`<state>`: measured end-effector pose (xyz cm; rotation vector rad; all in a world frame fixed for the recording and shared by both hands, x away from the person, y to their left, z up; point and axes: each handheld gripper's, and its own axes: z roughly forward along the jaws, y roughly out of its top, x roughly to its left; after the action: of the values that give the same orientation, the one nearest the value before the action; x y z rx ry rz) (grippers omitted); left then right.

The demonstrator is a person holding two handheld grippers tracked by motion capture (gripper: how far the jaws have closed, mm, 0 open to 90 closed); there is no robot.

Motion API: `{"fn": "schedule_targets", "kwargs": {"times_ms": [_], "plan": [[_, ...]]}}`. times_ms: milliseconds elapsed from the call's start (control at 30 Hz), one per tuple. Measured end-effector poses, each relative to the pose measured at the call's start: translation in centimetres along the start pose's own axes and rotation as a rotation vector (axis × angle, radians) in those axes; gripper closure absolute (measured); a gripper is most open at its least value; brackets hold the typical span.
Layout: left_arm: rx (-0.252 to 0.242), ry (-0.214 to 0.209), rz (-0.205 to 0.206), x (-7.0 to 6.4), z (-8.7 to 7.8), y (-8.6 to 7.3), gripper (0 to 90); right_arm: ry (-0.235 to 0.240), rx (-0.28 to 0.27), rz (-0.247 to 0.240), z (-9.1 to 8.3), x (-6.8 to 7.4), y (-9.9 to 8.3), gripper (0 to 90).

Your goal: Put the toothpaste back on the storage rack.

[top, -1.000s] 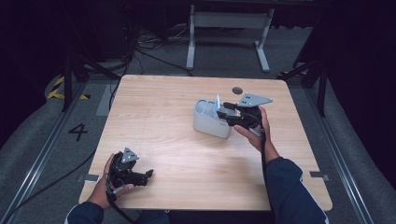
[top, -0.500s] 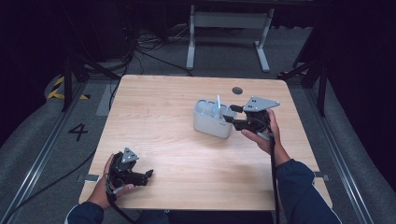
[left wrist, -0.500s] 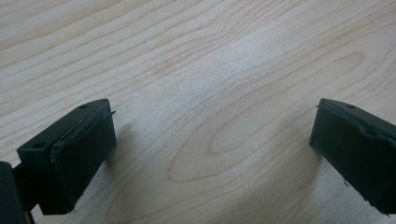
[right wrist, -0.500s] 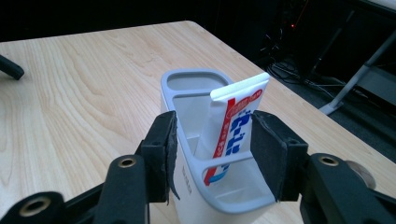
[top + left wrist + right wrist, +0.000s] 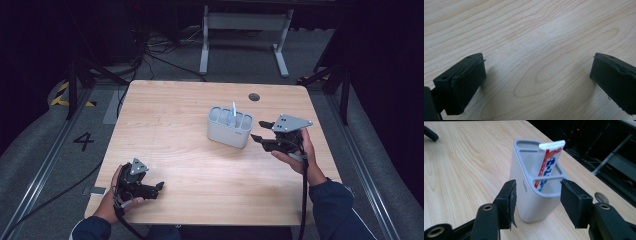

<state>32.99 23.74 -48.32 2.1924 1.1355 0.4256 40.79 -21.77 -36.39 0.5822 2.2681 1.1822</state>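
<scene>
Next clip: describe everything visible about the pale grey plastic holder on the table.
The pale grey plastic holder is a rounded oblong tub with smooth walls, its open top split by dividers into compartments. It stands upright on the light wooden table, right of centre. A white toothpaste tube with red and blue print leans inside a middle compartment. The right gripper is open just short of its end, not touching.

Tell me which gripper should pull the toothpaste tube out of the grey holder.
Right. The right gripper is open, close beside the holder, facing the toothpaste tube standing in it. The left gripper sits open at the table's near-left edge, far away.
</scene>
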Motion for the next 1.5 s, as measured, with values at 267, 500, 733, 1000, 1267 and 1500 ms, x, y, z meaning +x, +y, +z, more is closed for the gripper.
{"fn": "schedule_targets", "kwargs": {"times_ms": [267, 500, 733, 1000, 1267, 1500], "plan": [[0.001, 0.0, -0.001, 0.0, 0.0, 0.0, 0.7, -0.016, 0.031, -0.009, -1.6, 0.2, -1.6, 44.6], [0.001, 0.001, -0.001, 0.0, 0.0, 0.0, 0.7, -0.054, 0.062, -0.016, -2.6, 0.4, -3.0, 40.1], [0.001, 0.005, -0.001, 0.0, 0.0, 0.0, 0.7, -0.086, 0.111, -0.012, -3.2, 0.4, -4.9, 37.9], [0.002, 0.004, -0.005, -0.1, 0.0, 0.0, 0.7, -0.093, 0.137, -0.001, -4.6, -0.1, -7.0, 37.0], [0.0, 0.004, -0.004, 0.0, 0.0, 0.0, 0.7, -0.104, 0.16, 0.026, -6.1, -0.3, -9.3, 36.1], [0.0, 0.004, -0.004, 0.0, 0.0, 0.0, 0.7, -0.102, 0.172, 0.058, -7.1, -0.6, -11.1, 36.0]]}}
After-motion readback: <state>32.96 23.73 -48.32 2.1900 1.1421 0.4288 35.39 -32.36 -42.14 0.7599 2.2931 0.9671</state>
